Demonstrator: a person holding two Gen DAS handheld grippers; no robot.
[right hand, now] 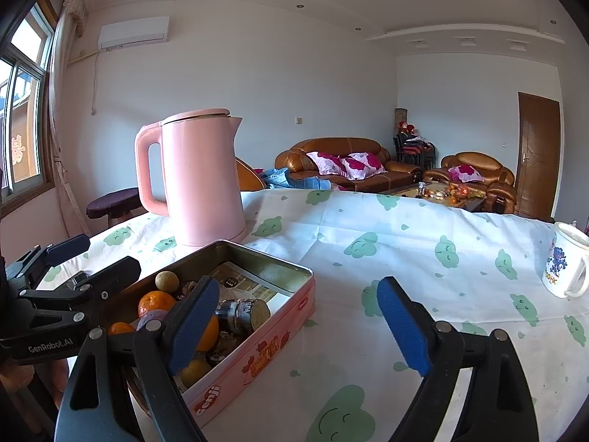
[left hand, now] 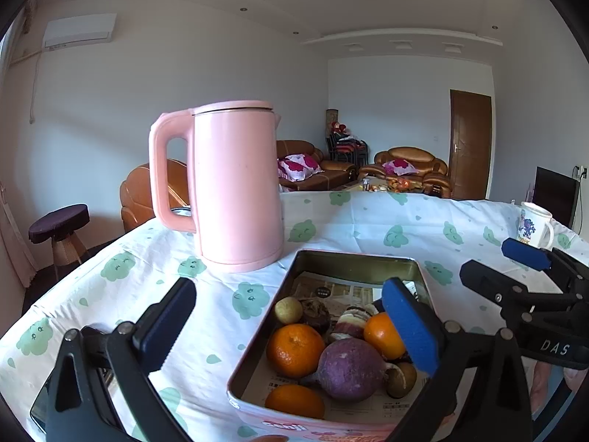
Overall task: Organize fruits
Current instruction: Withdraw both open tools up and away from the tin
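An open pink tin [left hand: 353, 258] [right hand: 265, 254] stands on the table. It holds three oranges [left hand: 294, 350], a round purple root [left hand: 349, 368], small tan fruits [left hand: 289, 309] and cut dark-skinned pieces [right hand: 243, 315]. My left gripper [left hand: 289, 294] is open above the near left part of the tin. Its right finger is over the fruit and its left finger is outside the rim, with nothing gripped. My right gripper [right hand: 299, 287] is open at the tin's right side, its left finger over the fruit and its right finger over bare cloth. Each gripper shows in the other's view [left hand: 508, 269] [right hand: 92, 258].
A tall pink kettle [left hand: 235, 184] [right hand: 202, 176] stands just behind the tin. A white printed mug [left hand: 535, 224] [right hand: 567, 265] sits at the far right of the white cloth with green cloud prints. A dark stool [left hand: 59, 221] and brown sofas lie beyond the table.
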